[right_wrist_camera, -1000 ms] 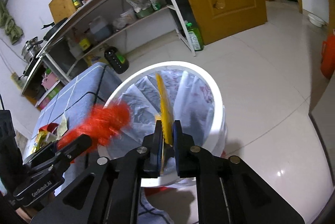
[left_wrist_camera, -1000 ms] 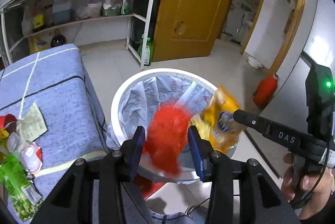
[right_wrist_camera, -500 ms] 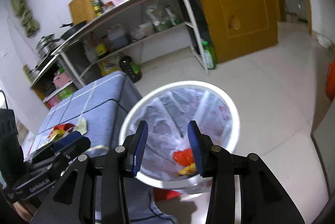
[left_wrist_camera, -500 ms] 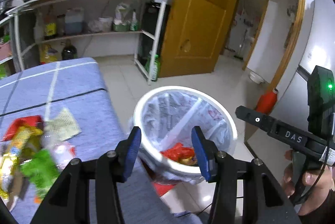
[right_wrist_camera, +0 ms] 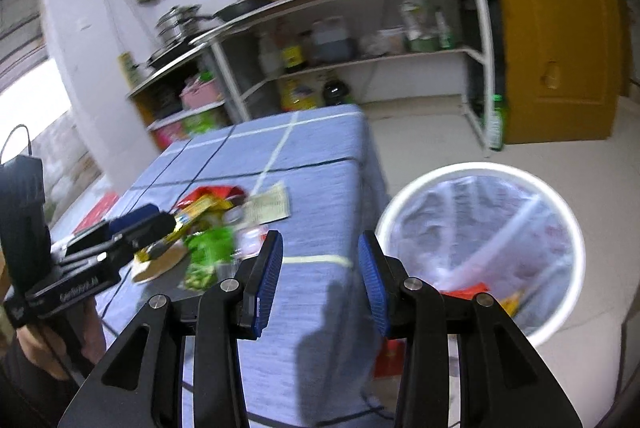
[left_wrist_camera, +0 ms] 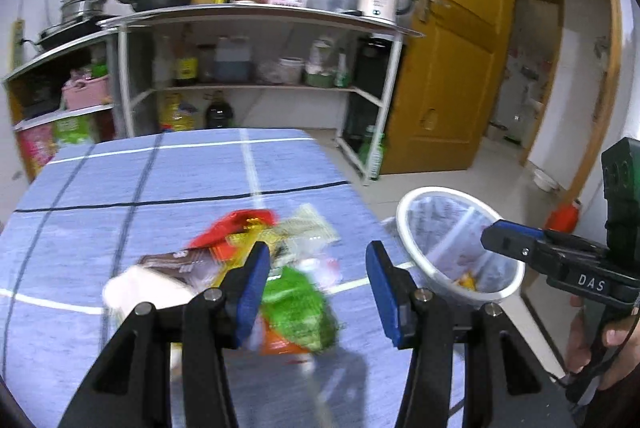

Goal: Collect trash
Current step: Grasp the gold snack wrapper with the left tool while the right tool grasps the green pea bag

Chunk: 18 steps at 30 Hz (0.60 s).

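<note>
Green foil, item one: in your left wrist view the green wrapper (left_wrist_camera: 298,304) lies on the blue checked tablecloth (left_wrist_camera: 160,180), directly ahead of and just below your left gripper (left_wrist_camera: 316,286), whose blue pads have just been parting and now stand apart with nothing pressed between them. Behind the wrapper, the rest of the trash pile (left_wrist_camera: 248,240): red and yellow packets, a brown one, a pale paper slip, all blurred. The white bin (left_wrist_camera: 460,240) stands off the table's right edge, with your right gripper (left_wrist_camera: 504,240) reaching in front of it. Right wrist view: your right gripper (right_wrist_camera: 320,280), jaws having just come open and now apart and empty, points at bare cloth between pile and bin (right_wrist_camera: 480,248). The pile (right_wrist_camera: 216,224) lies to its left, with your left gripper (right_wrist_camera: 132,228) just over it. The wrapper's (right_wrist_camera: 208,252) long axis seems to run away from you, though blur leaves that uncertain. Judgement: your left hand is nearer the trash; your right is nearer the bin, where red and yellow scraps already lie.
</note>
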Available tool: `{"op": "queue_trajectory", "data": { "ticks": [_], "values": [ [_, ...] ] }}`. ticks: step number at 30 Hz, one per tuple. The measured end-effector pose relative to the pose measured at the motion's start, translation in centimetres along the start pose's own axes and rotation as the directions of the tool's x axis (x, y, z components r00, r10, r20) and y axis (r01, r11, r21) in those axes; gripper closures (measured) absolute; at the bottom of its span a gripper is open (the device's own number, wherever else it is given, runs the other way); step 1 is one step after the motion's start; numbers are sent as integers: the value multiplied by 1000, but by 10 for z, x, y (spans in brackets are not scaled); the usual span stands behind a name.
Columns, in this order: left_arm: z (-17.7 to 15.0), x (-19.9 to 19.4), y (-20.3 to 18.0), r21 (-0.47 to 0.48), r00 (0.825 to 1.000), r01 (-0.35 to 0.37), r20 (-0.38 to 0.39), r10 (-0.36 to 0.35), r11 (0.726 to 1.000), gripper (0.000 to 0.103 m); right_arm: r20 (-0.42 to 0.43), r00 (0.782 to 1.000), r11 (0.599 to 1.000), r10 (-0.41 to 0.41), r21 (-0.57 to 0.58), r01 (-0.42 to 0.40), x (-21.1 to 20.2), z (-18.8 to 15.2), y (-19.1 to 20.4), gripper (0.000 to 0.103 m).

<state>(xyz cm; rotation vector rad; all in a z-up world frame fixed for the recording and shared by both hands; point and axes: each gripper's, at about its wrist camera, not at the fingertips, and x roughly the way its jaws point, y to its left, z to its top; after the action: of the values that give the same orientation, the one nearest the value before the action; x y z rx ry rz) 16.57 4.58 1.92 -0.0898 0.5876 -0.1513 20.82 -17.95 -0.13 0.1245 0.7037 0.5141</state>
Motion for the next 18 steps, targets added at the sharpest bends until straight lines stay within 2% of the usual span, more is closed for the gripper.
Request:
{"op": "queue_trajectory", "data": {
  "ticks": [4, 15, 17, 18],
  "values": [
    [-8, 1, 25, -6, 999, -46, -12, 46, 999, 45, -37, 999, 998, 34, -49, -36, 19, -2, 21, 62],
    [-30, 35, 43, -18, 989, -49, -143, 46, 999, 46, -140, 987, 990, 83, -105, -98, 55, -10, 42, 62],
    [-33, 38, 45, -29, 986, -55, -159, 50, 998, 62, -151, 984, 988, 90, -113, -107, 58, -10, 45, 62],
    [-34, 38, 46, -39, 986, -47, -164, 40, 998, 66, -155, 984, 987, 92, -119, -111, 59, -10, 47, 62]
  ]
}}
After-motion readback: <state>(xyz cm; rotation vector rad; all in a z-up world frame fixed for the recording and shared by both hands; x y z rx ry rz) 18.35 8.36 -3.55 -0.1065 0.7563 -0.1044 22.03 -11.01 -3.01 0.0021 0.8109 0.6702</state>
